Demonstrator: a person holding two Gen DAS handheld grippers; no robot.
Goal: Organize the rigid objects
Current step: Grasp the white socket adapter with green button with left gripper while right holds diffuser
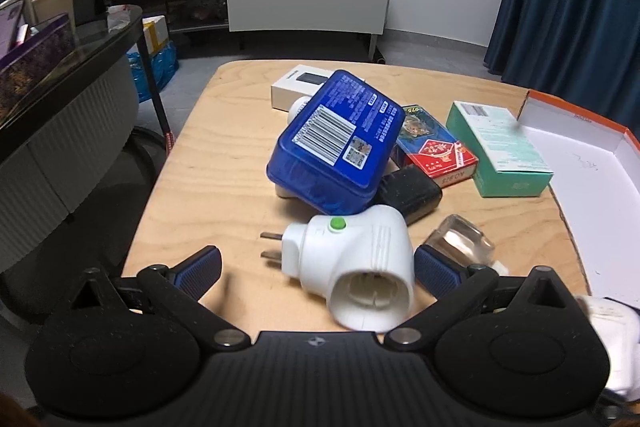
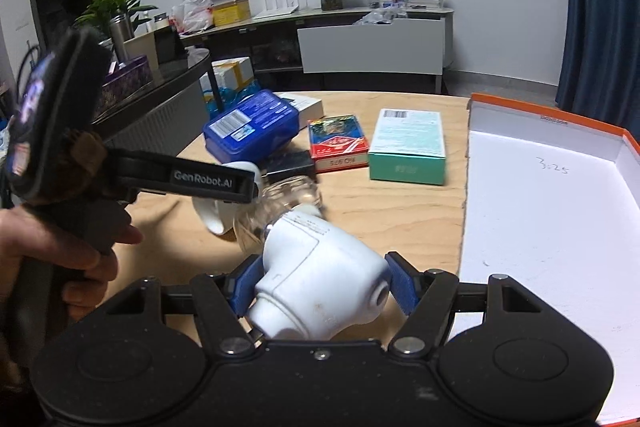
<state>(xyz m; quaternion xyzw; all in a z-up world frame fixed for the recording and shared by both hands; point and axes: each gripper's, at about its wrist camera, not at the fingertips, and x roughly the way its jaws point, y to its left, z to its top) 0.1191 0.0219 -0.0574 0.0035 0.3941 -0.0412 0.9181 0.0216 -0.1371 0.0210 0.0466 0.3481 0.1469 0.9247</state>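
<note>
right jaws pinch the white bulb device (image 2: 320,287); left gripper (image 1: 316,267) spread, seemingly untouching, around white plug adapter (image 1: 352,267).

- We see the right gripper (image 2: 320,287) low in the frame, its blue pads pressed on both sides of a white device (image 2: 320,291).
- A clear glass bottle (image 2: 280,211) sticks out from the device's far end, tilted toward the left.
- The left gripper (image 2: 224,183) comes in from the left, gripped by a hand (image 2: 52,259); we cannot tell how its jaws stand.
- On the wooden table (image 2: 380,211) farther back lie a blue box (image 2: 252,127), a red card pack (image 2: 338,143) and a green box (image 2: 408,147) in a row.
- An open white box with an orange rim (image 2: 560,247) sits at the right, just beside the green box.
</note>
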